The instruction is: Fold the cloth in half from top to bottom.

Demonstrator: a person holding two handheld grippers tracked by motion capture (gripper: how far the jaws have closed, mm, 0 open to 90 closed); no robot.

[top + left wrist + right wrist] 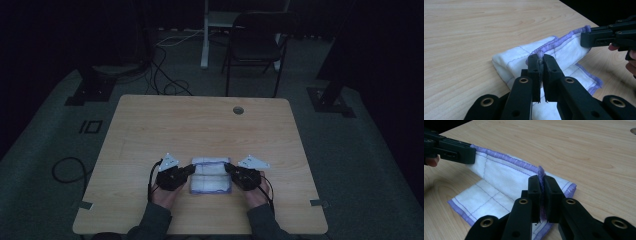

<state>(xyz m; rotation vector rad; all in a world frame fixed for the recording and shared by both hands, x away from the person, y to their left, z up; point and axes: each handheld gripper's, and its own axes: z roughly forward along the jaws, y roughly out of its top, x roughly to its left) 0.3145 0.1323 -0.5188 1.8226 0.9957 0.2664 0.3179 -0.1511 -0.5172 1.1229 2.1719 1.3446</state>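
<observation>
Cloth (211, 176): white with purple stitched hem, lying on the desk (200, 125) near the person's edge, between both hands. It looks already folded at least once; layers are visible in both gripper views.

Left hand-held gripper (190, 169) is clamped shut on the purple hem (554, 42) at the cloth's left side; fabric is pinched between the pads in the left gripper view. Right hand-held gripper (229, 169) is likewise closed on the hem at the right side, with purple edge bunched between the jaws in the right gripper view. The held edge is raised off the desk and stretched between the two; the lower layer lies flat under it.

My read: a fold is in progress, with both ends of one edge lifted to carry over.

To do it well:
- Keep both clamps shut and keep light tension between them so the edge stays straight with no sag in the middle.
- Move both hands at the same height and rate; any lag will skew the fold.
- Lift only enough to clear the lower layer, or the whole cloth will drag across the desk.
- Land the held hem parallel to the opposite purple edge (461, 213) and align the corners before letting go.
- Lower the edge to the desk first, then release both sides together and back out low so the jaws don't snag the stitching.

Risk: the pinch is narrow and right on the hem, so a jerk could pull it free.
</observation>
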